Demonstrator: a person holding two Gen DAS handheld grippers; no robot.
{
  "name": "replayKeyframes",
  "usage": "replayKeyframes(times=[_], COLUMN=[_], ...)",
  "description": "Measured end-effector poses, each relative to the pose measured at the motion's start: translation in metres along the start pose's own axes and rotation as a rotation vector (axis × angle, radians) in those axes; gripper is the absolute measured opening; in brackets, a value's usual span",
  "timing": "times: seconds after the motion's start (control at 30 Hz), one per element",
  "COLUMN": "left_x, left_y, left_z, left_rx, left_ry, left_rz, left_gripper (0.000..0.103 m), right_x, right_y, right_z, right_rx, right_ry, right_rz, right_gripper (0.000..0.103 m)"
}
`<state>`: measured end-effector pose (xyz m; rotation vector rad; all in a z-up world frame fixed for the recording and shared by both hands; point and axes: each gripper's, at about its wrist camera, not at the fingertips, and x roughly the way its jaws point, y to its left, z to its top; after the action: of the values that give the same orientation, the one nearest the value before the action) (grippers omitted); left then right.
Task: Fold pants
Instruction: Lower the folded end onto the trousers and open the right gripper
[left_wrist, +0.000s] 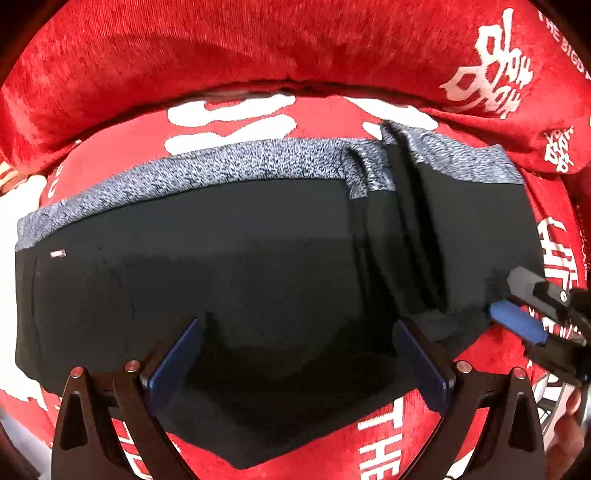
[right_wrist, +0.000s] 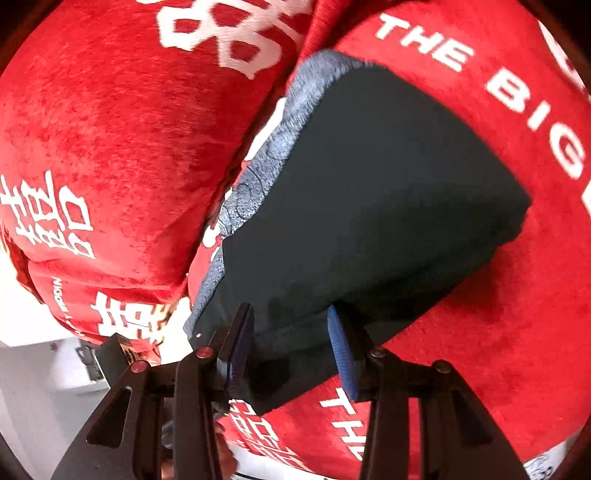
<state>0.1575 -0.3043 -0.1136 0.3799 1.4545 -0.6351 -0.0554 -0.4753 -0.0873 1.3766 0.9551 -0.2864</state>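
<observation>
Black pants (left_wrist: 240, 258) with a speckled grey waistband (left_wrist: 207, 166) lie folded on a red seat cushion (left_wrist: 424, 435) printed in white. My left gripper (left_wrist: 297, 323) hangs open just over the near edge of the black cloth, its blue pads (left_wrist: 173, 365) wide apart and nothing between them. My right gripper (left_wrist: 506, 295) comes in at the pants' right end. In the right wrist view that gripper (right_wrist: 290, 314) straddles the near edge of the folded pants (right_wrist: 369, 192). Its jaws stand apart and the pads (right_wrist: 341, 350) do not press on the cloth.
A plush red back cushion (left_wrist: 184, 55) rises behind the pants, and a red pillow (right_wrist: 110, 129) lies beside the waistband (right_wrist: 258, 170). A person's hand (left_wrist: 569, 424) holds the right gripper's handle. White floor (right_wrist: 33, 398) shows past the seat's edge.
</observation>
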Motion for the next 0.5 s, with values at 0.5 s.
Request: replayKeyframes(times=[0.5], left_x=[-0.037], left_y=[0.004], left_z=[-0.001], left_rx=[-0.03], left_ry=[-0.155], left_rz=[-0.01], left_gripper=[0.103], right_x=[0.013], right_y=[0.0], right_z=[-0.005], right_rx=[0.051], right_ry=[0.032], right_rz=[0.119], right_gripper=[0.005])
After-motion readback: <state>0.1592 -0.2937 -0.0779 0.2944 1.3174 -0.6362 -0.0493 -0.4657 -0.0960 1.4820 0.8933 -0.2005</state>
